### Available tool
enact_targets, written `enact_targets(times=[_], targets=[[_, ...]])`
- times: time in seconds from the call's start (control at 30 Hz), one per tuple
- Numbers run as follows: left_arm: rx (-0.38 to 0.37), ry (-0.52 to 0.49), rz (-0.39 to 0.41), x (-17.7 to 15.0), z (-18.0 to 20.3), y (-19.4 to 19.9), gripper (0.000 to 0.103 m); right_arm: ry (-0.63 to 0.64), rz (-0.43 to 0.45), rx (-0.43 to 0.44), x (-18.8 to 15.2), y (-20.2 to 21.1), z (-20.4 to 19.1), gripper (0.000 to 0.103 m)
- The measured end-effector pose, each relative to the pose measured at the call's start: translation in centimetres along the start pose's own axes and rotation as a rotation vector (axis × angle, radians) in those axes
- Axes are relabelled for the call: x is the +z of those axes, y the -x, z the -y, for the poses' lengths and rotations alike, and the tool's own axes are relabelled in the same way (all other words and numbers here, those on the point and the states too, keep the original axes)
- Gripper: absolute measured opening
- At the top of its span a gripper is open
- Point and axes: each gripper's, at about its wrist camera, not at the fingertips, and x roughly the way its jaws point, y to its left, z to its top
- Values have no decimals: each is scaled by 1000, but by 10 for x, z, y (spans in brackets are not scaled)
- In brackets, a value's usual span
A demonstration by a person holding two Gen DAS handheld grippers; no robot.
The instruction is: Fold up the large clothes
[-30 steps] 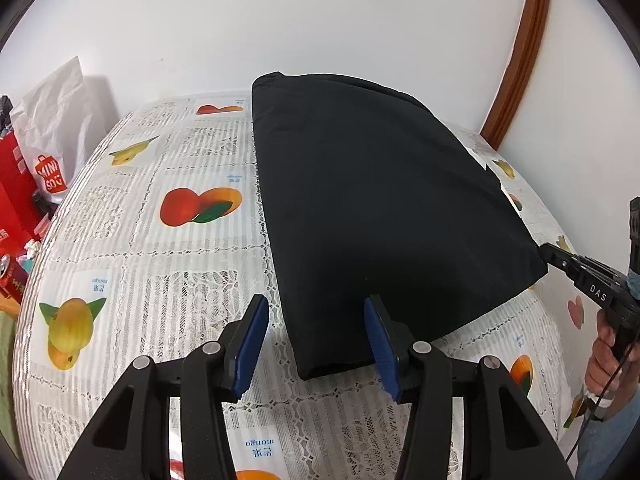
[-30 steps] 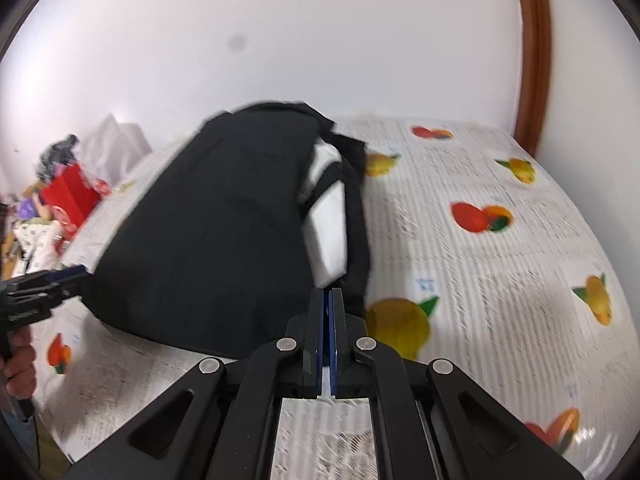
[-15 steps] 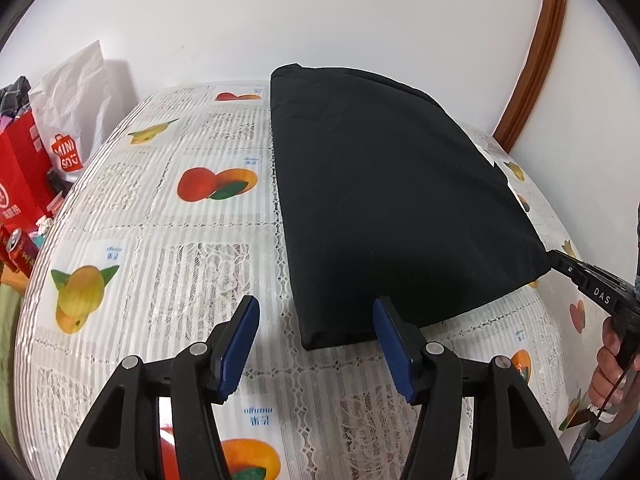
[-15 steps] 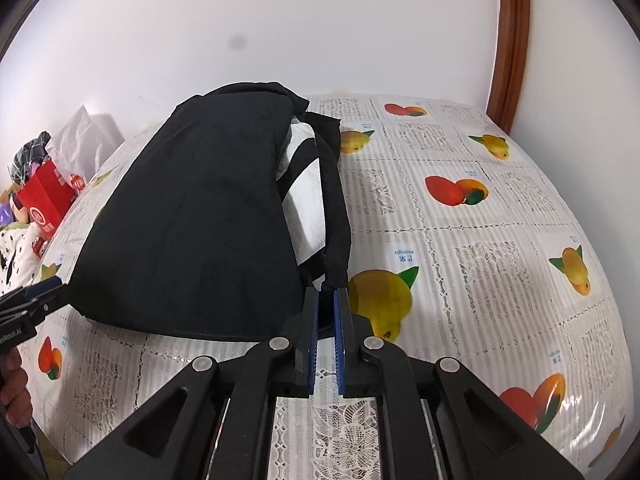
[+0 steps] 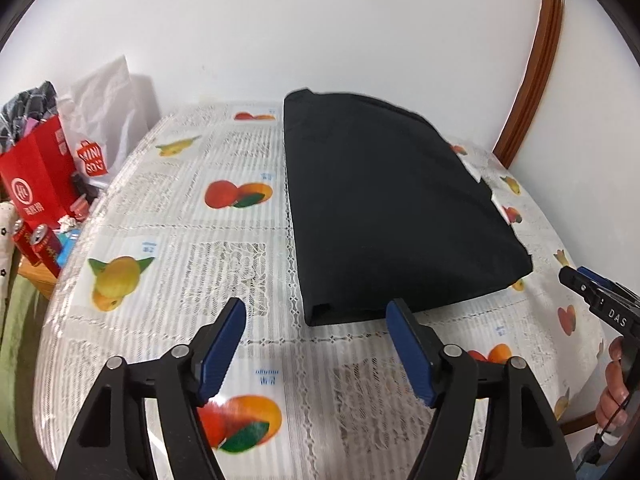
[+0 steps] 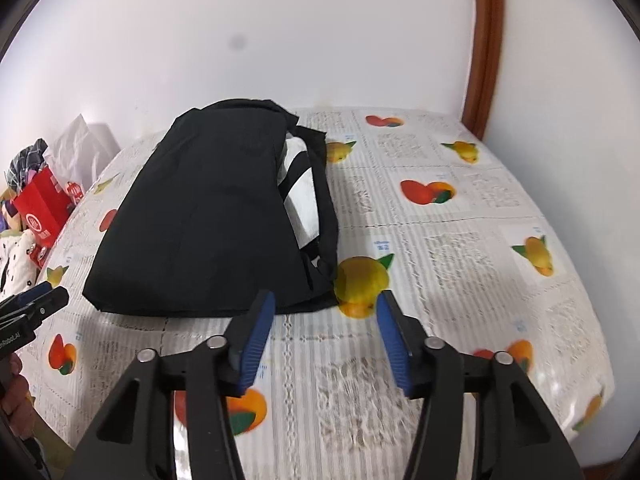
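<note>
Both of your grippers are letting go: the left gripper (image 5: 316, 354) has its jaws opening with nothing between them, just short of the near-left corner of the black garment (image 5: 384, 200), and the right gripper (image 6: 325, 338) is likewise opening, empty, above the bare cloth near the garment's right corner. The garment lies folded on the desk (image 5: 168, 248), on its fruit-print cover, as a flat dark slab; in the right wrist view a white striped inner layer (image 6: 298, 184) peeks out along its right edge, under a loose black flap. Judging by that, the fold has landed but is not tidy on that side. Draw both grippers clear without snagging the hem, then look before regripping. If another fold is due, take the two near corners at matching points, pinch all layers together, and lift evenly so the stack does not shear. Tuck or cover the white layer first. Keep away from the red bag (image 5: 34, 178) and cans (image 5: 40, 244) at the left edge.
</note>
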Motion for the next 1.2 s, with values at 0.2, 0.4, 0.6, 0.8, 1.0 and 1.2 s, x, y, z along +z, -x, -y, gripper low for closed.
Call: enact_targets(times=[0.2, 0.4, 0.6, 0.8, 1.0, 1.2], targets=[[25, -15, 66, -10, 10, 42, 80, 15, 56, -39, -7, 49, -9, 74], [26, 3, 115, -20, 12, 81, 85, 17, 117, -48, -26, 99, -16, 90], [51, -1, 164, -33, 19, 114, 92, -25, 149, -50, -50, 131, -13, 99], [43, -10, 181, -52, 24, 131, 93, -28, 160, -80, -74, 160, -11, 103], [56, -31, 210, -63, 32, 147, 93, -35, 168, -100, -85, 173, -9, 103], [59, -40, 222, -67, 37, 151, 93, -31, 172, -130, -88, 179, -11, 103]])
